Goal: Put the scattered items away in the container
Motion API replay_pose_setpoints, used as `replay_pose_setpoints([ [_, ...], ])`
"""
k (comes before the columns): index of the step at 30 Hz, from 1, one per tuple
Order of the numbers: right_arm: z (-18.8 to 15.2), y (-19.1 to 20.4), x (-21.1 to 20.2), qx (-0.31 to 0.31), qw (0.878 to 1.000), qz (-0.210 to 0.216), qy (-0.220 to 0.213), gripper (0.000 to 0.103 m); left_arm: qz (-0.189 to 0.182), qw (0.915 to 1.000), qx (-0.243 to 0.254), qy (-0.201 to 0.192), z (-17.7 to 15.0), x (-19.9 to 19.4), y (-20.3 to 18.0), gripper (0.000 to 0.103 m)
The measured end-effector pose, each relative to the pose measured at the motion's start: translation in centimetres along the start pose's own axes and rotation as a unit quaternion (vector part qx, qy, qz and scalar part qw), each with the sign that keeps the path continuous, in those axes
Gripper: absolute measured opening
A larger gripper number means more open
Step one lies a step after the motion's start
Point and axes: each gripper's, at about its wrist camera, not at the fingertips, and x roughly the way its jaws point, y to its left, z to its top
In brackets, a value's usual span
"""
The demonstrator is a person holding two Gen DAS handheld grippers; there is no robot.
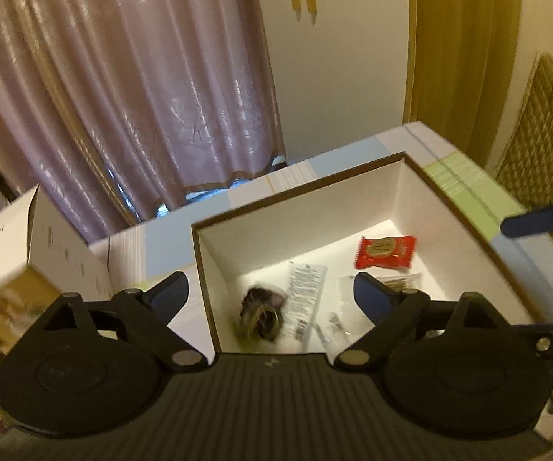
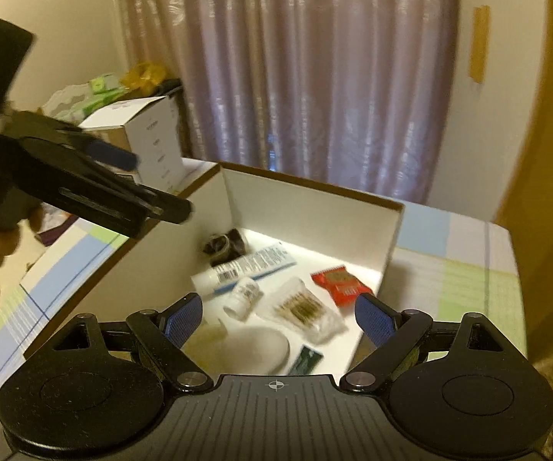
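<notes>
A white open box (image 1: 399,192) with a brown rim sits on a checked tablecloth; it also shows in the right wrist view (image 2: 315,207). Inside lie a red snack packet (image 1: 386,252) (image 2: 341,283), a white tube (image 2: 244,267), a dark hair tie bundle (image 1: 259,313) (image 2: 226,246), a small white bottle (image 2: 242,297), a clear bag of swabs (image 2: 307,309), a white curved object (image 2: 253,345) and a dark green sachet (image 2: 306,359). My left gripper (image 1: 270,296) is open and empty above the box's near left corner. My right gripper (image 2: 278,317) is open and empty above the box's near side.
A white carton (image 1: 19,246) (image 2: 149,138) stands left of the box. The checked table (image 2: 464,269) surrounds the box. Purple curtains (image 1: 142,96) hang behind. The left gripper's body (image 2: 84,180) shows at the left of the right wrist view; a blue fingertip (image 1: 533,221) shows at the right of the left wrist view.
</notes>
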Motion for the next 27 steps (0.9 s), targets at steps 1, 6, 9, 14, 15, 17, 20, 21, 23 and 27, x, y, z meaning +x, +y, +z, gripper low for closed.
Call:
replay_pose_setpoints([
  [1, -0.3, 0.3, -0.6, 0.002, 1.0, -0.008, -0.002, 0.092, -0.002, 0.9999, -0.011, -0.001, -0.3, -0.7, 0.0, 0.092],
  [6, -2.0, 1.5, -3.3, 0.022, 0.999, -0.032, -0.014, 0.102, -0.014, 0.9984, -0.053, -0.009, -1.7, -4.5, -0.1, 0.095],
  [9, -3.0, 2.2, -4.8, 0.032, 0.998, -0.038, -0.03, 0.103, -0.021, 0.9964, -0.081, -0.015, -2.8, -6.8, -0.3, 0.1],
  [14, -4.2, 3.1, -7.2, 0.055, 0.997, -0.036, -0.036, 0.103, -0.018, 0.9935, -0.11, -0.021, -4.7, -10.1, -1.1, 0.1],
  [15, -4.4, 3.3, -7.6, 0.057, 0.997, -0.037, -0.036, 0.103, -0.017, 0.9929, -0.116, -0.022, -5.2, -10.8, -1.3, 0.1],
  [17, -5.0, 3.6, -8.3, 0.064, 0.997, -0.039, -0.035, 0.103, -0.011, 0.9916, -0.126, -0.028, -6.3, -12.2, -1.6, 0.101],
  [20, -6.0, 4.3, -9.4, 0.069, 0.996, -0.038, -0.041, 0.103, -0.006, 0.9897, -0.14, -0.03, -7.9, -13.8, -2.2, 0.102],
  [21, -6.3, 4.6, -9.7, 0.067, 0.996, -0.04, -0.045, 0.103, -0.003, 0.9896, -0.14, -0.03, -8.3, -14.3, -2.5, 0.102],
  [23, -6.8, 5.3, -10.2, 0.063, 0.996, -0.041, -0.046, 0.103, 0.005, 0.9901, -0.137, -0.03, -9.2, -15.0, -3.2, 0.102],
  [27, -7.6, 6.2, -11.1, 0.067, 0.996, -0.038, -0.039, 0.103, 0.029, 0.9918, -0.12, -0.031, -10.6, -16.7, -4.7, 0.102],
])
